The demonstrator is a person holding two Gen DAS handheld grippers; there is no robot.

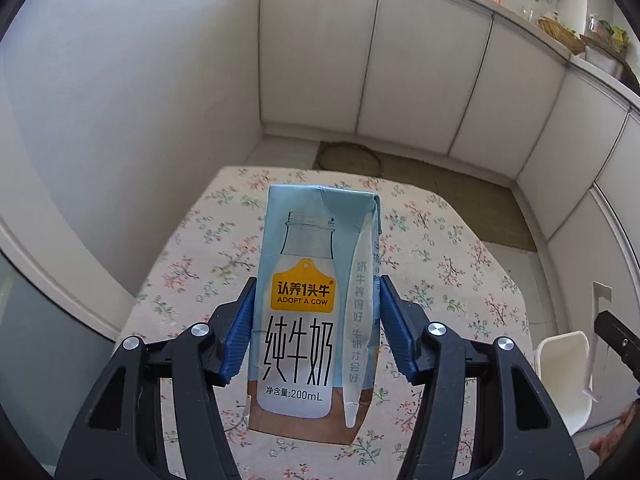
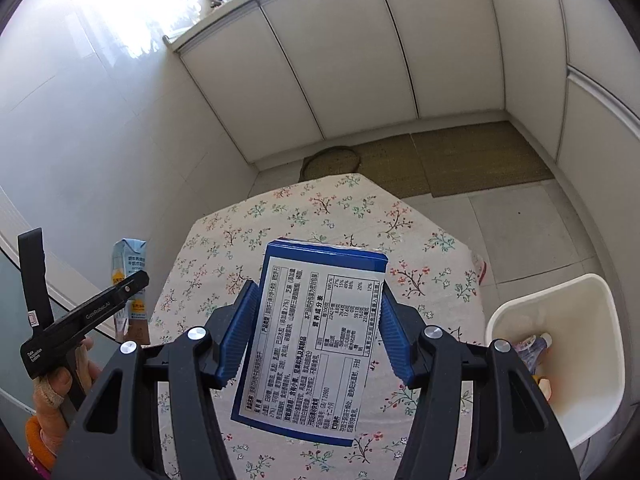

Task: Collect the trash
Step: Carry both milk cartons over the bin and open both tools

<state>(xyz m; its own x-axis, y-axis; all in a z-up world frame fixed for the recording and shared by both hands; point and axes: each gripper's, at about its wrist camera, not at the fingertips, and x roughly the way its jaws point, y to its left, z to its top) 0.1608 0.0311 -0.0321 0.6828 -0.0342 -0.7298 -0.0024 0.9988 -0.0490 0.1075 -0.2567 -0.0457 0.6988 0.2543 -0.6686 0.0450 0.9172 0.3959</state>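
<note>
Where the blue ribbed pads of the left gripper (image 1: 316, 328) meet the sides of a pale-blue milk carton (image 1: 314, 308), the jaws pinch it upright, front label toward the camera, lifted clear of the surface (image 1: 208, 240), which is covered by a floral cloth. Likewise, the right gripper (image 2: 316, 332) pinches a blue-and-white box (image 2: 312, 344) by its long edges, its printed nutrition panel facing the lens and the box held above the same cloth. From the right wrist view, the left gripper appears at the left margin with the carton (image 2: 128, 280) between its fingers and a person's hand (image 2: 60, 384) wrapped around its handle. Just beside the surface on its right stands a white trash bin (image 2: 592, 312), open at the top, with a small bottle (image 2: 534, 346) and other scraps lying inside; the same bin (image 1: 564, 372) shows at the right edge of the left wrist view. Beyond the surface lie a tiled floor, a brownish mat (image 2: 472, 160) and a round woven mat (image 2: 330, 162). White cabinet doors (image 2: 340, 60) line the far walls beneath a cluttered counter (image 1: 560, 32).
</note>
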